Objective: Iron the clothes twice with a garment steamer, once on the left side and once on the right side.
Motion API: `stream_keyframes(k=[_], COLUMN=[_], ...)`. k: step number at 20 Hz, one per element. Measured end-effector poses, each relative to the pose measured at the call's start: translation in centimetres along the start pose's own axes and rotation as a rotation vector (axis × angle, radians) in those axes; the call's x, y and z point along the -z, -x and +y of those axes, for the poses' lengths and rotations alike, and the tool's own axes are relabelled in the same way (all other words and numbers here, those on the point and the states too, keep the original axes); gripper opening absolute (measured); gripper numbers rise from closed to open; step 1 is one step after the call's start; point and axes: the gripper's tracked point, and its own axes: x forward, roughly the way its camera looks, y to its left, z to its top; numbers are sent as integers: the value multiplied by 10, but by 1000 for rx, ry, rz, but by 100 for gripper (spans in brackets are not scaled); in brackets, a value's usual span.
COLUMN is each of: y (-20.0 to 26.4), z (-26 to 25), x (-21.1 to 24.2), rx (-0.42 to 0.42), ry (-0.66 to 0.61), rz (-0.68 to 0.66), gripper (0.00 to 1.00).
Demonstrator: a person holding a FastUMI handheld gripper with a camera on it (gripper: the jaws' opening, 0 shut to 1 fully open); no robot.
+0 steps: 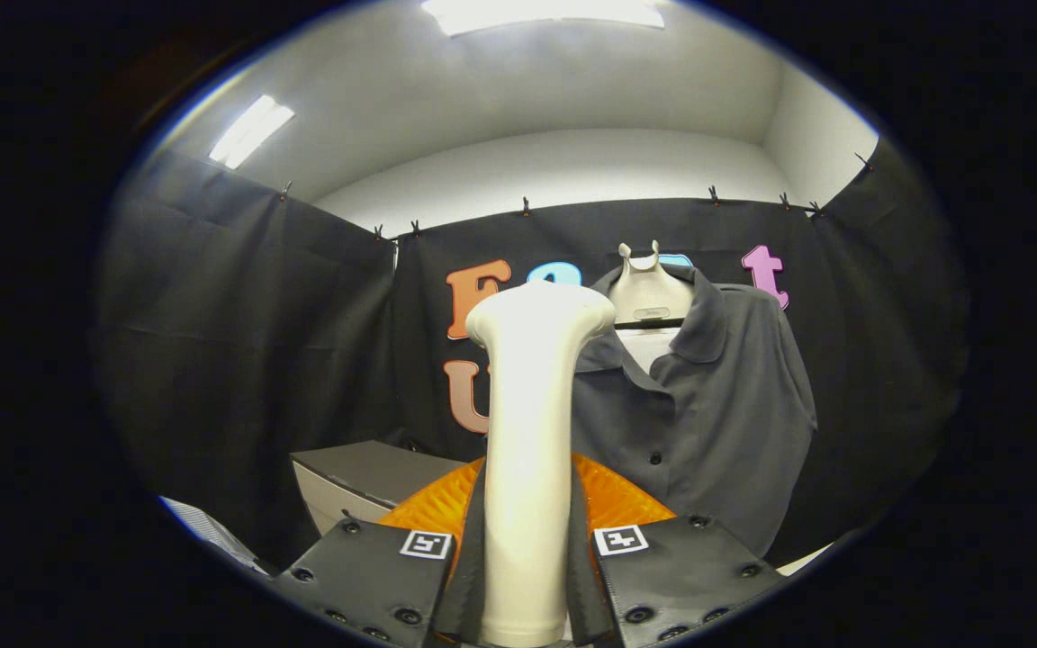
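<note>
The garment steamer [527, 450] clamped between my jaws is cream-white, plain, glossy along its handle. Beyond it hangs a dark grey shirt [716, 405] with small black buttons — its hanger [649, 292] is pale beige. Each side of me carries a black-and-white square marker [427, 544]. Ribbed orange [613, 499] shows behind the handle — beside it, a grey-and-white box [356, 477].

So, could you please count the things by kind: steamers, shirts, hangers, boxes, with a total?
Steamers: 1, the white garment steamer, held upright with the claw shut on its handle.
Shirts: 1, the dark grey shirt, beyond the steamer.
Hangers: 1, the pale hanger inside the collar.
Boxes: 1, the grey box.
Total: 4.
</note>
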Motion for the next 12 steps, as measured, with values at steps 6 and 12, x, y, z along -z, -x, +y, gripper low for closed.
stream_keyframes(k=[6,12], y=[-8,-33], z=[-21,-34], x=[16,40], rx=[39,66], ry=[-4,-15], rz=[-12,7], gripper=[43,43])
